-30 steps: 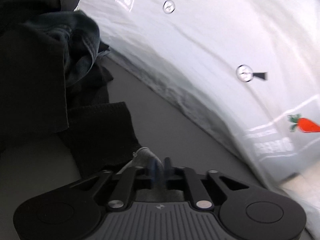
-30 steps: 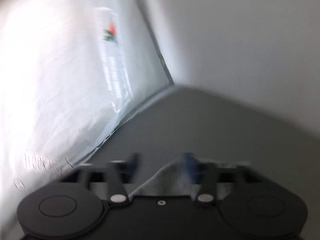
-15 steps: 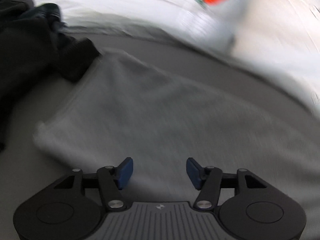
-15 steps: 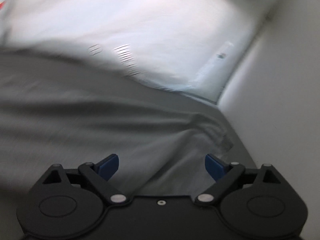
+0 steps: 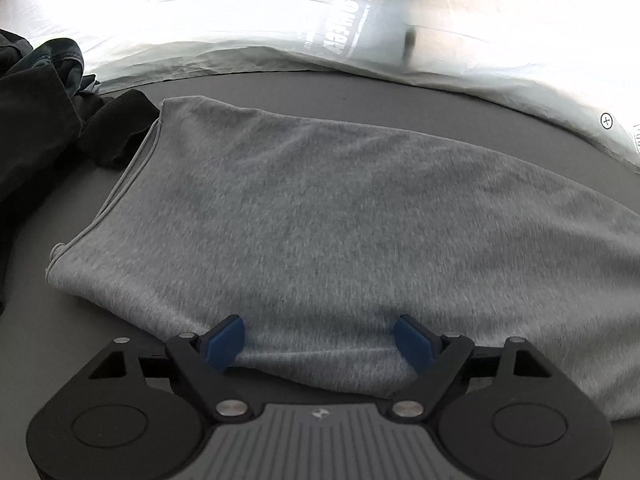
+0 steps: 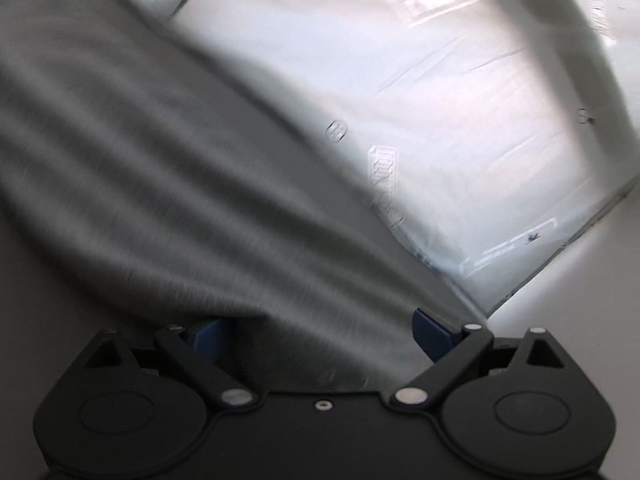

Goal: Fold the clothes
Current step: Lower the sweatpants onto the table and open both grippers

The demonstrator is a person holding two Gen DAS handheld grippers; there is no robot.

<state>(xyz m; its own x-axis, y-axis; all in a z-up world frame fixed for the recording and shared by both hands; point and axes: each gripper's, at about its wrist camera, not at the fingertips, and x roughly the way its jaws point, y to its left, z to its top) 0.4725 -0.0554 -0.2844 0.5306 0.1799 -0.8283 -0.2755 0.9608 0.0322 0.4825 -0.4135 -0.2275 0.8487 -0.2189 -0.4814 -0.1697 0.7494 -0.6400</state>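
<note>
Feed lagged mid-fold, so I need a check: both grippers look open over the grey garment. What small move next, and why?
Probably close the left gripper on the near edge of the grey garment. That edge lies between its open fingers. The right gripper is open too, with cloth bunched between its fingers.

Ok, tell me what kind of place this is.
Probably a bedroom: a grey garment lies folded on a dark grey sheet, a carrot-print pillow behind, dark clothes heaped at the left.
</note>
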